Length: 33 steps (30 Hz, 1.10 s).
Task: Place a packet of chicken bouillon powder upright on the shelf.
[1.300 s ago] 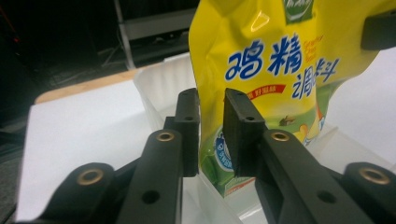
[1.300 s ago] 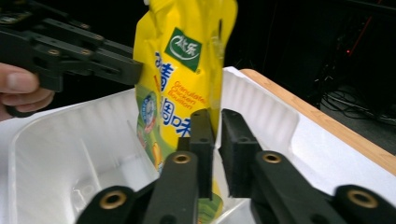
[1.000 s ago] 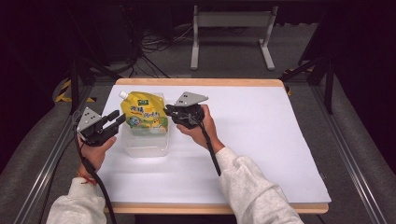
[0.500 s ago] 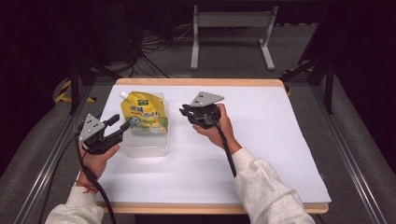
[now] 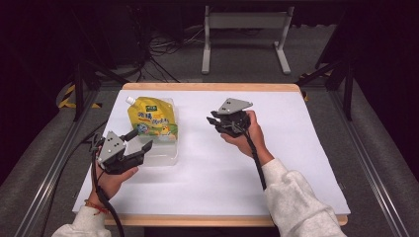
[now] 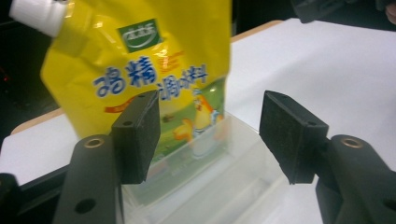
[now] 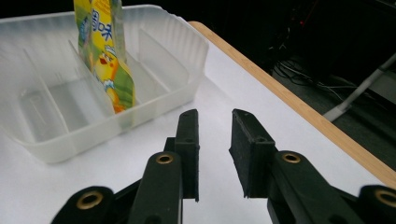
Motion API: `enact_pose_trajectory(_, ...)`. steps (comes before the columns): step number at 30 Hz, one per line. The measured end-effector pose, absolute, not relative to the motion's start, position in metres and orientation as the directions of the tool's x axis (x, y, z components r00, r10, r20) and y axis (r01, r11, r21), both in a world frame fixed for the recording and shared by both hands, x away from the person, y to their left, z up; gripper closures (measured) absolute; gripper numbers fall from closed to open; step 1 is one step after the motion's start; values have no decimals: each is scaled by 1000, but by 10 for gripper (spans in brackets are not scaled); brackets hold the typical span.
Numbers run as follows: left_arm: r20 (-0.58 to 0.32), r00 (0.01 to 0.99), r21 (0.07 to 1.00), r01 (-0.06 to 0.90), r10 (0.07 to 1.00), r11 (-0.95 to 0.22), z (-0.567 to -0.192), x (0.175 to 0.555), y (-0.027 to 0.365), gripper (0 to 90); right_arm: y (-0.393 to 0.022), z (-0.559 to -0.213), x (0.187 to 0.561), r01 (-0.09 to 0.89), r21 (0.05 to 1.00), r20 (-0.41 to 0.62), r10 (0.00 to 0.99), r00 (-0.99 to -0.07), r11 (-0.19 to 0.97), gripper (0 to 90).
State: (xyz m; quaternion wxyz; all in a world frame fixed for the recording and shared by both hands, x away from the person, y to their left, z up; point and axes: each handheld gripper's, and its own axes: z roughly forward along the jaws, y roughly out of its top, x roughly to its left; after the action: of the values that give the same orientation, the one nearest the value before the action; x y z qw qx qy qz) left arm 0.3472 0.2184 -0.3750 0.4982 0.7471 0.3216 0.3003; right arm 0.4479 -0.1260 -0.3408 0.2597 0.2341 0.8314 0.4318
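A yellow spouted pouch with a white cap stands in a clear divided tray on the white tabletop. My left gripper sits at the tray's near left corner. Its jaws have just been opening and stand wide apart, with nothing between them. In the left gripper view the pouch and tray lie just beyond the left gripper. My right gripper hovers to the right of the tray, its jaws also just opening, a narrow gap and nothing held. The right gripper view shows the right gripper, the pouch and the tray.
The white sheet covers a wooden-edged table. Beyond the far edge stand a grey metal frame and floor cables. Metal rails run along both sides.
Both grippers have drawn away from the pouch: the left one back toward the near left, the right one to the right. Their jaws are wider. The pouch stays standing in the tray.
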Motion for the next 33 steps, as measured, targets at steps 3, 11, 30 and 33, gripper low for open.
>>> enact_pose_trajectory(3,138,629,935,173,765,-311,-375,340,212,366,-132,-341,444,168,828,-243,614,-751,534,710)
enact_pose_trajectory(11,146,661,924,175,736,-341,-380,331,199,310,-149,-341,437,190,810,-254,623,-740,555,655)
enact_pose_trajectory(30,175,751,882,167,636,-441,-400,315,160,242,-194,-343,416,214,767,-296,629,-719,605,577)
enact_pose_trajectory(33,179,762,870,173,622,-463,-407,315,155,243,-201,-348,413,233,749,-296,628,-720,620,526)
